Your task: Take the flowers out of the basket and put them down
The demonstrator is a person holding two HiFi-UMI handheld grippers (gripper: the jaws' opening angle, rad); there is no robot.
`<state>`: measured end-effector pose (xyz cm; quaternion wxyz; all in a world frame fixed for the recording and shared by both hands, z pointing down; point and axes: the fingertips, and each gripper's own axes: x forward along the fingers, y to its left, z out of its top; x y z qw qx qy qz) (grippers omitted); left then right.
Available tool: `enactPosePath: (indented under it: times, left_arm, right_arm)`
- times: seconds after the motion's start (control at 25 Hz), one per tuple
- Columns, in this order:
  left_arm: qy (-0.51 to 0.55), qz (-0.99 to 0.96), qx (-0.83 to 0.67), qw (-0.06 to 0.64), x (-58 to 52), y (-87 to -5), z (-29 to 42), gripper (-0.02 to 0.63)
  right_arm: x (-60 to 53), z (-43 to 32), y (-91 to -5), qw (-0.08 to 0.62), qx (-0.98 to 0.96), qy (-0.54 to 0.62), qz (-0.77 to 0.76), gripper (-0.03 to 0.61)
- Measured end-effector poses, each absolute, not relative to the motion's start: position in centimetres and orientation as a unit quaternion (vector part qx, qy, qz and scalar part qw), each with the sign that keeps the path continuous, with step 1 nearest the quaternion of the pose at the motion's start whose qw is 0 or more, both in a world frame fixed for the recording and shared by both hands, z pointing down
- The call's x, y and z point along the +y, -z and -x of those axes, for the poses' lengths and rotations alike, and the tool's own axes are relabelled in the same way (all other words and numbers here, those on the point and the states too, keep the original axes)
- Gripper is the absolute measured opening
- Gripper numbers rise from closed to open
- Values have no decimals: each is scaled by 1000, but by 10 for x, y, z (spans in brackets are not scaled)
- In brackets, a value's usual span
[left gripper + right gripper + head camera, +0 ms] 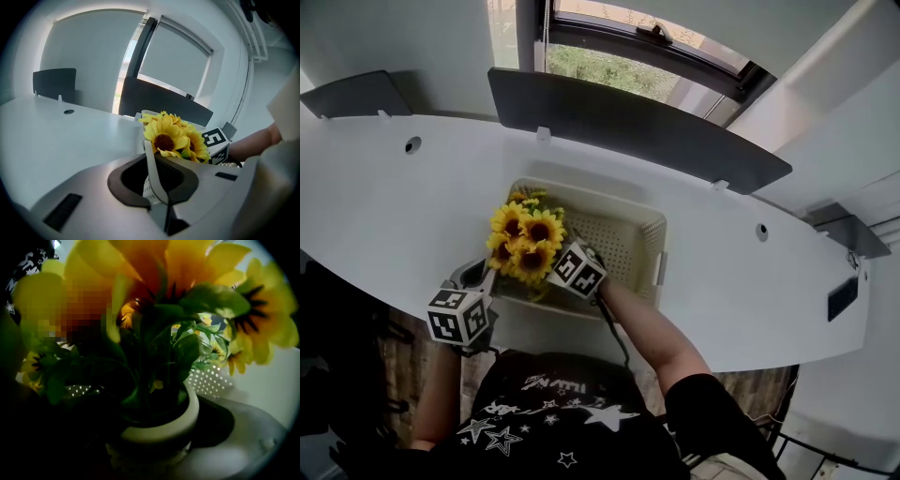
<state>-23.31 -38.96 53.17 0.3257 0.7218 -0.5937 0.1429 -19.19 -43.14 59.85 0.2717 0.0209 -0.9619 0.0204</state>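
Left gripper (487, 278) clamping basket (649, 246) wall, right gripper (563, 275) — clasping flowers' (525, 239) pot (159, 427).

Left gripper (480, 279): fingers clamped on the basket wall (151, 165).
Right gripper (564, 274): fingers closed around the flower pot (164, 427); bare forearm (649, 330) extended.

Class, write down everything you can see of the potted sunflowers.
The sunflowers are yellow blooms with dark brown centres and green leaves. They look artificial and stand upright in a small round cream pot. They stand at the left end of the perforated basket. The right gripper has its jaws closed on the pot.
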Motion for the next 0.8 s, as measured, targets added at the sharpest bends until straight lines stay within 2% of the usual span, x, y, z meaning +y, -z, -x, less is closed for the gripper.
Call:
enactPosePath:
  times: [0.24,0.4,0.52,0.8]
  left_arm:
    - [-144,-724,-590,329,-389,-532,231,40]
    - [-145,-723,-591,328,-389,-533,235,38]
    - [-147,-723,-590,329,-391,-533,235,38]
    - [-139,-725,-587,333,-392,-535,234,40]
  right_arm:
    - [-433,193,-606,270,-963,-16,-22,518]
    - [-426,200,-607,276,-961,36,6,554]
    - [-430,201,-604,274,-961,32,-5,531]
    - [-436,195,-594,253,-967,-13,-30,529]
